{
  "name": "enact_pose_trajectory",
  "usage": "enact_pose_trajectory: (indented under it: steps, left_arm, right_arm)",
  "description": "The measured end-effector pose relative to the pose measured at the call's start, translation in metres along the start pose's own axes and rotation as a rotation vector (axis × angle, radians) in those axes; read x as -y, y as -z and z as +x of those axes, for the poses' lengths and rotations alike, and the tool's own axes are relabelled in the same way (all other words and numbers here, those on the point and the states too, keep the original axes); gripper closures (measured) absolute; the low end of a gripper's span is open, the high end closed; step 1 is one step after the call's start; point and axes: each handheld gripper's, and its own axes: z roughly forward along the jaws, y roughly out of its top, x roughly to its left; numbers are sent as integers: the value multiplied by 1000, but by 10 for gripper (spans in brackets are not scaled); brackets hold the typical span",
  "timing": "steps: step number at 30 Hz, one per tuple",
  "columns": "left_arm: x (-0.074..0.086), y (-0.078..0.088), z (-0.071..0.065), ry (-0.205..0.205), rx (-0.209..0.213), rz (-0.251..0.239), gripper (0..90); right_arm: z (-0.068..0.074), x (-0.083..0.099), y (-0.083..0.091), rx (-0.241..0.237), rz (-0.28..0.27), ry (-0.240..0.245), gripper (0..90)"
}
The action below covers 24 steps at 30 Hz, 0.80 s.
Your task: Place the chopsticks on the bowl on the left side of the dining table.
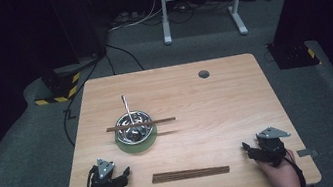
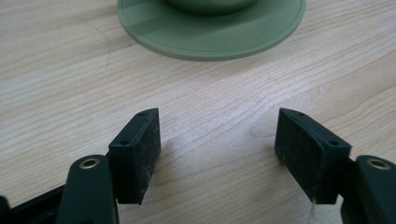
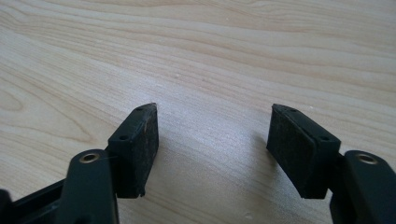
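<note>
High view: overhead, facing forward across the whole bench (image 1: 238,112). Tongs views: very close, low over woodgrain; left probably shares the green plate (image 2: 210,39).

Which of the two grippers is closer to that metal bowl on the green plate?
Left. The left gripper sits just below and left of the bowl, with the green plate right ahead of it. The right gripper is far off by the table's right edge.
</note>
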Motion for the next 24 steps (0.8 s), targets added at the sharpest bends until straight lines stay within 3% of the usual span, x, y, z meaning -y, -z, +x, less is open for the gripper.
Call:
enact_pose_trajectory:
  steps: [2, 8, 24]
  left_arm:
    - [0, 0, 1, 25, 12, 9, 307]
    - [-1, -2, 2, 9, 17, 12, 290]
    - [-2, -2, 3, 5, 25, 14, 289]
  right_arm:
    - [-2, 0, -1, -3, 2, -6, 298]
    - [3, -1, -3, 17, 0, -25, 266]
    - [2, -1, -2, 9, 9, -20, 264]
